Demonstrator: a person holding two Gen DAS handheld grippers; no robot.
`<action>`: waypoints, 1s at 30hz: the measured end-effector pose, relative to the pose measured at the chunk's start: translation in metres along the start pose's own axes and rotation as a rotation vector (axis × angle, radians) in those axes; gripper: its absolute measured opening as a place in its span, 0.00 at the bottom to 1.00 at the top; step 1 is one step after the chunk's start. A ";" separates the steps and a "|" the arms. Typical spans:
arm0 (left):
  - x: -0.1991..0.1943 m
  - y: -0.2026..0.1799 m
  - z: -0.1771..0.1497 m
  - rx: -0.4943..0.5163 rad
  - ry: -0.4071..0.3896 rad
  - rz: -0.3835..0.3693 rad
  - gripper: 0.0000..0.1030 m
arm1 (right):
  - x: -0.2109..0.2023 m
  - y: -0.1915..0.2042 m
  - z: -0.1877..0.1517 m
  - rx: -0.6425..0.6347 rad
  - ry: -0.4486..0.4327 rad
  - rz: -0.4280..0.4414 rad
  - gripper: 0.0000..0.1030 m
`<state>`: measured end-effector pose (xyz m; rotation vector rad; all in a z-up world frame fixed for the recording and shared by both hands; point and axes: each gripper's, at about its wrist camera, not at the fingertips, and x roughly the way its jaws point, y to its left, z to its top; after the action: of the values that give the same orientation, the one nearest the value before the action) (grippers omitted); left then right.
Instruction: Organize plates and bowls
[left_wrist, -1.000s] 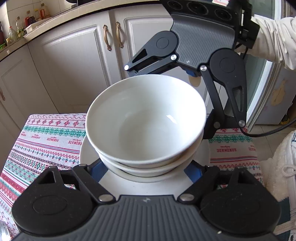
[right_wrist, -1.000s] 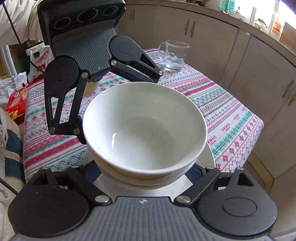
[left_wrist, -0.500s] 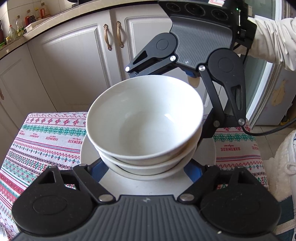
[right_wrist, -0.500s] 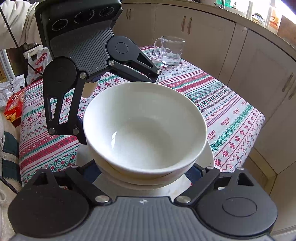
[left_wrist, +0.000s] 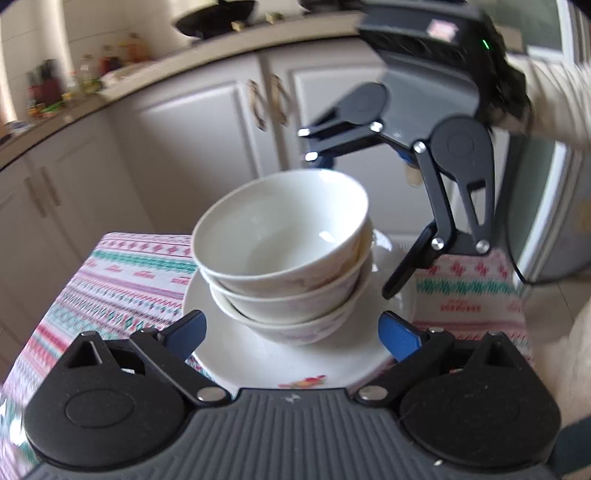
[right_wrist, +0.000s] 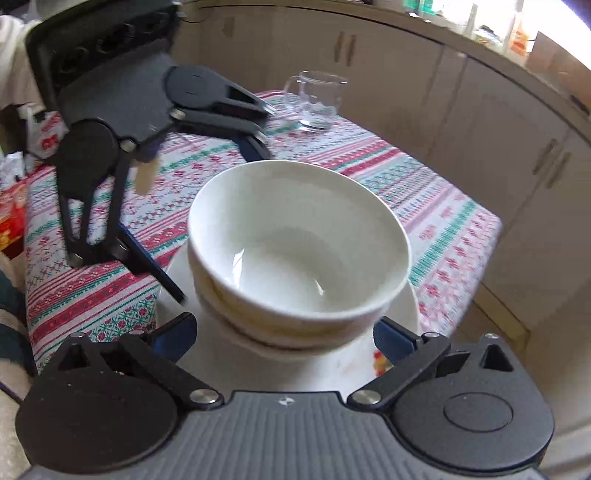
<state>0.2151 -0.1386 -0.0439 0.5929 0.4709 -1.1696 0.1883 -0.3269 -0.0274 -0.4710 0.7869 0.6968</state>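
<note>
Both grippers' jaws gape beside stacked bowls (left_wrist: 284, 251).

A desk under a striped patterned cloth (right_wrist: 388, 173) carries a white plate (left_wrist: 266, 354) near its edge and a glass mug (right_wrist: 317, 101) farther back.

The stack of bowls (left_wrist: 288, 254) on the plate (left_wrist: 258, 362) fills the middle of the worktop (right_wrist: 92, 295). In the right wrist view bare cloth lies open from 9 to 11 o'clock and at 3 o'clock; a glass mug (right_wrist: 317, 99) blocks 12 o'clock. The left hand-held gripper (right_wrist: 218, 218) crowds 10 o'clock.
</note>
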 end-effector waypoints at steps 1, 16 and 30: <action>-0.008 -0.005 -0.002 -0.017 -0.018 0.032 0.97 | -0.004 0.004 -0.001 0.009 -0.001 -0.033 1.00; -0.111 -0.062 -0.011 -0.600 -0.165 0.484 0.99 | -0.071 0.090 -0.013 0.568 -0.131 -0.484 1.00; -0.164 -0.108 -0.017 -0.707 -0.153 0.733 0.99 | -0.106 0.160 0.012 0.634 -0.264 -0.581 1.00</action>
<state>0.0592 -0.0410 0.0259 0.0302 0.4439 -0.2964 0.0255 -0.2516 0.0416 -0.0115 0.5393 -0.0492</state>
